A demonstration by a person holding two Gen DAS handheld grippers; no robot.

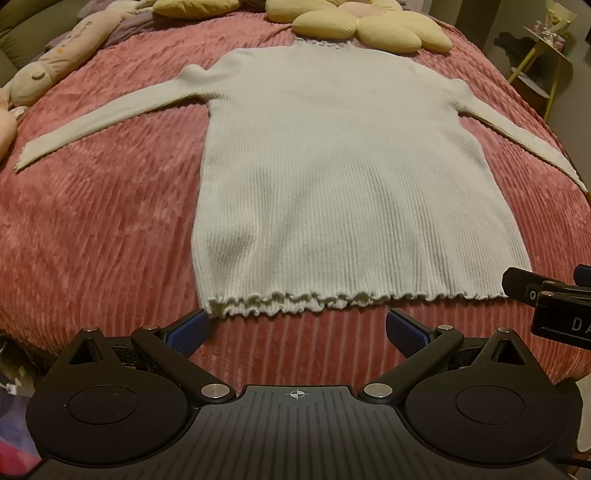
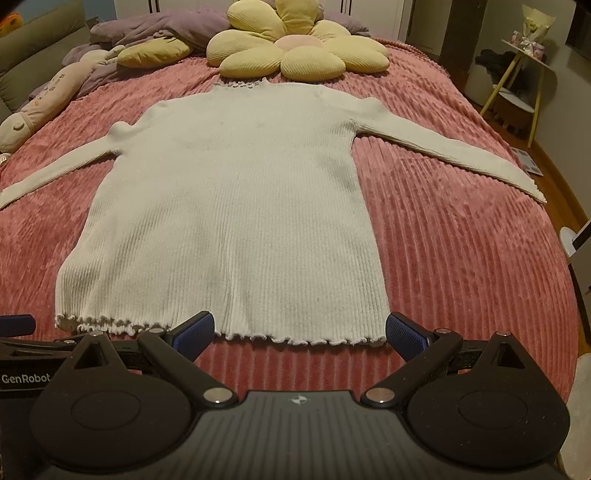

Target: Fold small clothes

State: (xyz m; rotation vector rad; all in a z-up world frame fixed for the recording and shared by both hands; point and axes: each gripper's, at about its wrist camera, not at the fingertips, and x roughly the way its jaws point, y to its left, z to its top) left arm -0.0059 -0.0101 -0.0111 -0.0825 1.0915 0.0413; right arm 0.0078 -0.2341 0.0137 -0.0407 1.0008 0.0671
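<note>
— Sweater point(image 1: 332, 177), white ribbed knit: lay flat on pink corduroy bedspread point(image 1: 103, 229); sleeves spread wide; collar touching yellow flower cushion point(image 1: 354, 26).

— Left gripper point(image 1: 297, 328): gaped wide, just short of frilled hem; held nothing. Right gripper point(image 2: 299, 332): likewise spread, fingertips over hem.

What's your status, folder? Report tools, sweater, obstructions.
Left tool open, right tool open, both empty. Sweater flat, sleeves spread, unfolded. Flower cushion beyond collar.
</note>
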